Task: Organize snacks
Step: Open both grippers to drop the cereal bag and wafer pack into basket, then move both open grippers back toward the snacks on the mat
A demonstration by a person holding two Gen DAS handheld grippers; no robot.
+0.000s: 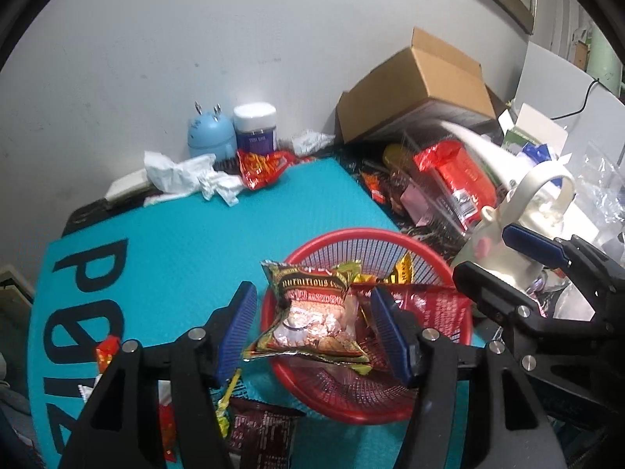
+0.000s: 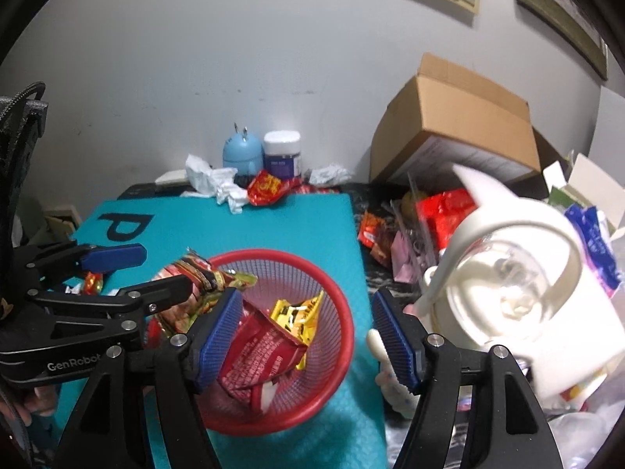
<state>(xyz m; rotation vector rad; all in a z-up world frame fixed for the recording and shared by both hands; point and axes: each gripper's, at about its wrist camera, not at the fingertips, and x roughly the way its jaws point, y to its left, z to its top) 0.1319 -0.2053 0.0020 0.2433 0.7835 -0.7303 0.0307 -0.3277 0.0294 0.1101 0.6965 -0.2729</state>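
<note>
Both tools hang parted and empty over a red basket [image 2: 343, 305] on the teal mat [image 1: 195, 234], the left tool [image 1: 312, 332] above a cereal snack packet [image 1: 312, 312] draped over the basket's nine o'clock rim, the right tool [image 2: 304, 336] above red and yellow packets inside.

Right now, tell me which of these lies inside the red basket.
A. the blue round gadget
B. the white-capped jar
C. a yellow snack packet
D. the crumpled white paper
C: the yellow snack packet lies inside the red basket beside a red packet, while the other three things sit far back by the wall.
</note>
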